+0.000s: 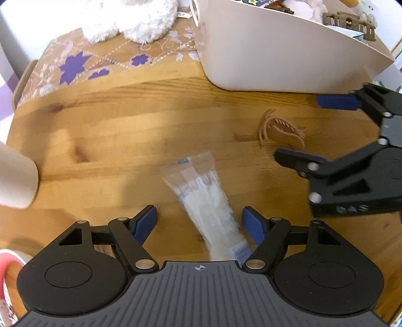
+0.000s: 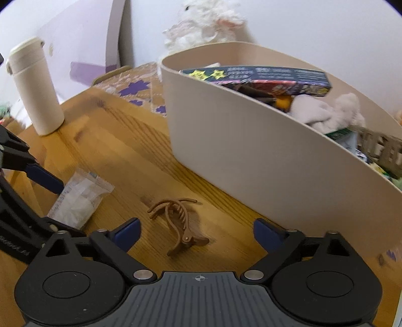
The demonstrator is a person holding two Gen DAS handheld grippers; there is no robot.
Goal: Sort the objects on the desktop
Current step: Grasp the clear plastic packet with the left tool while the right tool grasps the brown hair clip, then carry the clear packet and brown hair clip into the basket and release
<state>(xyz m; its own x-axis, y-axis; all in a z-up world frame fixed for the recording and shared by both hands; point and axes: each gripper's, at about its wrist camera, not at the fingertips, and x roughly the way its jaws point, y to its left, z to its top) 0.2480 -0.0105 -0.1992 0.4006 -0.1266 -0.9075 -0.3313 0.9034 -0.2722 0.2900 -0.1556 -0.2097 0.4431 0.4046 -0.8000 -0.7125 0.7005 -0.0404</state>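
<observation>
A clear plastic packet [image 1: 204, 196] with white contents lies flat on the wooden table, its near end between the open fingers of my left gripper [image 1: 199, 225]. It also shows in the right wrist view [image 2: 79, 200]. A brown hair claw clip [image 2: 177, 223] lies on the table between the open fingers of my right gripper [image 2: 196, 234]; it also shows in the left wrist view [image 1: 281, 129]. My right gripper appears in the left wrist view [image 1: 306, 128], open around the clip. Neither gripper holds anything.
A beige bin [image 2: 241, 148] with a box, plush items and other objects stands just behind the clip. A cream bottle [image 2: 35, 88] stands at the back left. A white plush toy [image 1: 130, 17] and a floral cloth [image 1: 75, 65] lie at the table's far end.
</observation>
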